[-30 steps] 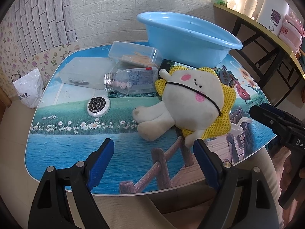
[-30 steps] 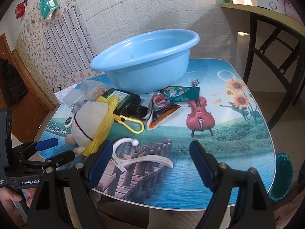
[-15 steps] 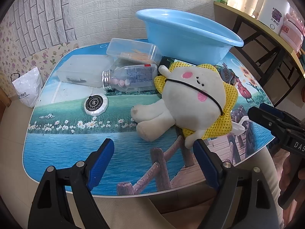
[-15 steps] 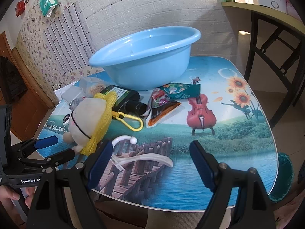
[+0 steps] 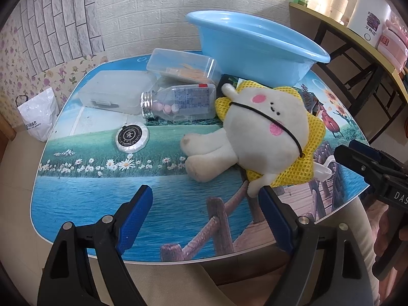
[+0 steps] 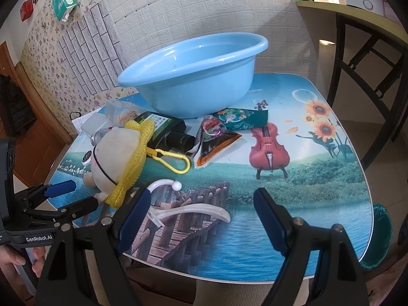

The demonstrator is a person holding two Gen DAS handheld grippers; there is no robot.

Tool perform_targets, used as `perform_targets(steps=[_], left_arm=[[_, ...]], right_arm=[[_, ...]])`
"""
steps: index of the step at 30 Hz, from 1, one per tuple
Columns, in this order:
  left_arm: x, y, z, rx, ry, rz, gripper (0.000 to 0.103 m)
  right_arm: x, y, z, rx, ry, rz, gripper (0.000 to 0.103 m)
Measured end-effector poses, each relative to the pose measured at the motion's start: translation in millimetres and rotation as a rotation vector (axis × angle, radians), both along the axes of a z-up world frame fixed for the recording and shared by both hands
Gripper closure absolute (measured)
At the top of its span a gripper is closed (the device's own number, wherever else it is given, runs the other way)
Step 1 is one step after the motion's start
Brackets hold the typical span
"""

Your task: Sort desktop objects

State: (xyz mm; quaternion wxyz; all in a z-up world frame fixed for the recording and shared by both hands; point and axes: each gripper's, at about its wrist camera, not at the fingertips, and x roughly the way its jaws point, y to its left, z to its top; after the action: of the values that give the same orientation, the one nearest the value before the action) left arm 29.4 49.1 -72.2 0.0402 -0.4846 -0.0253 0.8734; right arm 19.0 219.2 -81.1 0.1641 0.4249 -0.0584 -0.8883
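1. The left gripper [image 5: 205,201] hangs over the near edge of the table [image 5: 76,204] with its jaws wide apart and nothing between them; the right gripper [image 6: 199,205] is likewise wide and empty, over the near right part of the same table.

2. The things to sort lie in a loose cluster in front of the blue basin [image 6: 193,76], which stands at the far side and appears empty; it reads as the likely place to put them, though that is a judgement.

3. The plush toy [image 5: 265,130] is the nearest item to the left gripper; it lies ahead and to the right of those jaws, its foot just beyond the right blue pad [image 5: 274,219]; its long axis runs from upper right to lower left in the left wrist view, so it lies slantwise to the jaw line.

4. From the right gripper the same toy sits far to the left, just past its left finger; the white hook [image 6: 178,204] lies closer, partly under that finger, its long arm running left to right across the table.

5. The pill bottle [image 5: 181,102] lies on its side behind the toy, cap to the left; 2 clear boxes [image 5: 178,63] sit behind it; the snack packets [image 6: 214,140] lie nearer the right gripper.

6. Judgement: the left hand is better placed for the toy, needing a short reach forward and right.
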Motion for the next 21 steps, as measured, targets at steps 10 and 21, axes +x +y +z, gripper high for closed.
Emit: perform_targets(steps=[10, 21], left_arm=[[1, -4, 0, 0.006, 0.002, 0.003, 0.018], [0, -2, 9, 0.049, 0.042, -0.025, 0.018]], right_arm=[[1, -2, -1, 0.008, 0.003, 0.012, 0.019], [4, -16, -3, 0.032, 0.010, 0.085, 0.019]])
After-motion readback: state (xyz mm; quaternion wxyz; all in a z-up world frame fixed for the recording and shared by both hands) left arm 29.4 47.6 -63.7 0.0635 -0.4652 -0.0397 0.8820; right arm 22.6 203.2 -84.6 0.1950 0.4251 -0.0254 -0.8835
